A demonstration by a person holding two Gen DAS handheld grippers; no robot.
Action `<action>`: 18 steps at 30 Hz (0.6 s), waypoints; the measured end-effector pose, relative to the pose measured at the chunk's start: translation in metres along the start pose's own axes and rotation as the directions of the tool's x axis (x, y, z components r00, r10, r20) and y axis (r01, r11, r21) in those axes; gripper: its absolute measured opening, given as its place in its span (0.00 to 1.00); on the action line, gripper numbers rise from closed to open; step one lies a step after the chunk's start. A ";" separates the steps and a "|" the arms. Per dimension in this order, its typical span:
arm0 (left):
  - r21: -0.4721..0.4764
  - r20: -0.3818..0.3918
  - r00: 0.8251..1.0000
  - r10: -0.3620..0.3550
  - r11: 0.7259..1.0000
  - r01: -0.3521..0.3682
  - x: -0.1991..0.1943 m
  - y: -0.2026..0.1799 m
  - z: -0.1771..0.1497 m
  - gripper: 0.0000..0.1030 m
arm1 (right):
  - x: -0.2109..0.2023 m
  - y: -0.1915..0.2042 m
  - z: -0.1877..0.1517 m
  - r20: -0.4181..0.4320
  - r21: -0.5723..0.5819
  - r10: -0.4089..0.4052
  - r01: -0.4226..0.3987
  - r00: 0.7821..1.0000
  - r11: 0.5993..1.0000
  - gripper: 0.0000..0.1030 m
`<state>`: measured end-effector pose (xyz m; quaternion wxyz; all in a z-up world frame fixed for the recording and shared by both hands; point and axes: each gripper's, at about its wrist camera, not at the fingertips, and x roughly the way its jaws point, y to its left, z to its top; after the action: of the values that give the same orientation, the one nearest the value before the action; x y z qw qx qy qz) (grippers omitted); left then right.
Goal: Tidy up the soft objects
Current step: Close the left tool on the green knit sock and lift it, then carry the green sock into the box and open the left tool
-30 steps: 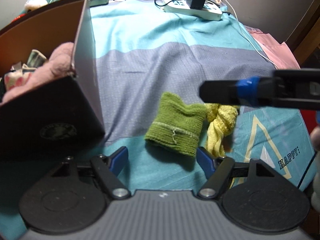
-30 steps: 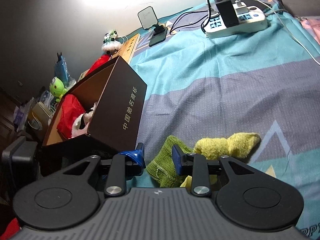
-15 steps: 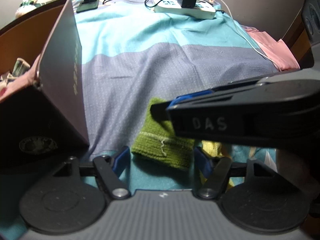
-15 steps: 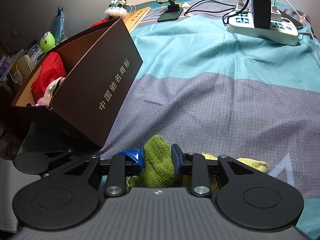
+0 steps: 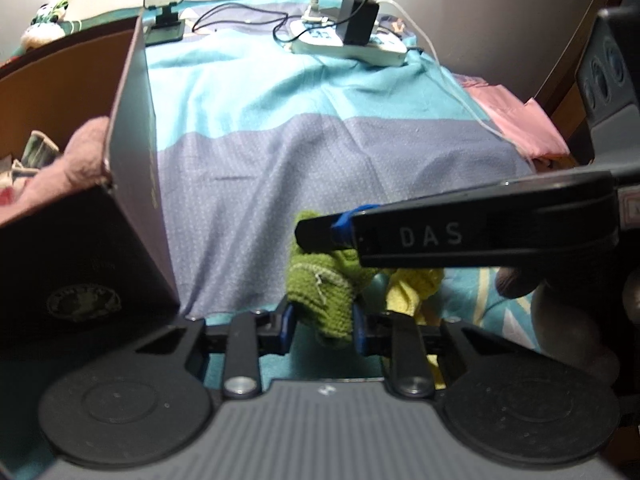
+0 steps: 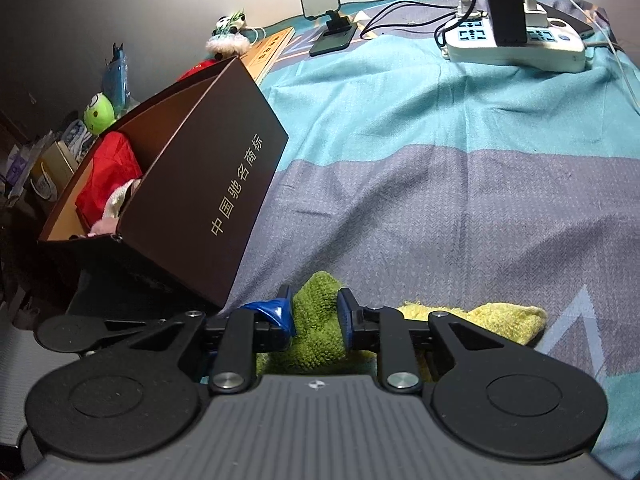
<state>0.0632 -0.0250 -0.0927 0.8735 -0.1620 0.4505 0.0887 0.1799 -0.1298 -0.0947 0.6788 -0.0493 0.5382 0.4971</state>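
On the bed cover (image 6: 440, 200), both the left gripper (image 5: 322, 325) and right gripper (image 6: 314, 312) clench the green cloth (image 6: 316, 332); opposite pulls could stretch it or drag along the touching yellow cloth (image 6: 504, 320).

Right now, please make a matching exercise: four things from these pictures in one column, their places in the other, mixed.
Things:
1. green cloth
2. yellow cloth
3. red item
4. power strip

Places:
A. inside the brown box
B. far end of the bedspread
C. between the right gripper fingers
D. on the bedspread, right of the green cloth

Pairs: 1-C, 2-D, 3-A, 4-B
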 end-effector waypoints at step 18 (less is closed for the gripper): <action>0.079 0.261 0.963 -0.062 0.996 0.043 -0.119 0.027 0.024 0.24 | -0.073 0.045 0.028 0.210 0.082 0.142 -0.162 0.967 0.983 0.08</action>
<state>0.0043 0.0077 0.0121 0.9329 -0.1288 0.3291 0.0699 0.1714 -0.1360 -0.0046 0.6915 0.0766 0.4921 0.5233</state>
